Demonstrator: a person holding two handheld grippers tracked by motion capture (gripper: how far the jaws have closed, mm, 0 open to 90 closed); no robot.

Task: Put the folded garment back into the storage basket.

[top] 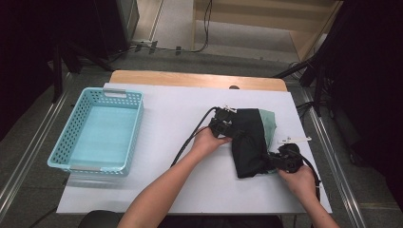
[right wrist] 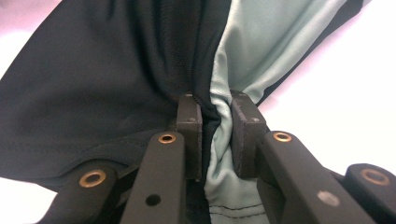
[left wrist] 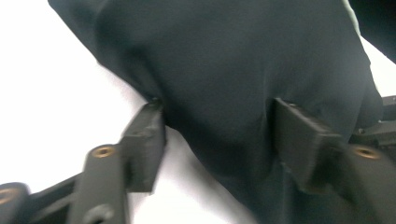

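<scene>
A black garment [top: 248, 138] with a pale green panel [top: 269, 121] lies folded on the white table cover [top: 166, 114], right of centre. My left gripper [top: 227, 127] sits at the garment's left edge. In the left gripper view it [left wrist: 217, 109] is open, its jaws wide apart and pressed against the black cloth [left wrist: 224, 56], which bulges between them. My right gripper [top: 278, 161] is at the garment's near right corner. In the right gripper view it [right wrist: 215, 105] is shut on a bunched fold where black fabric [right wrist: 93, 84] meets green fabric [right wrist: 266, 42].
A light blue perforated basket [top: 135, 137] stands at the left side of the table with nothing in it. A wooden table edge [top: 190, 78] runs along the back. Cables trail from both grippers across the cover.
</scene>
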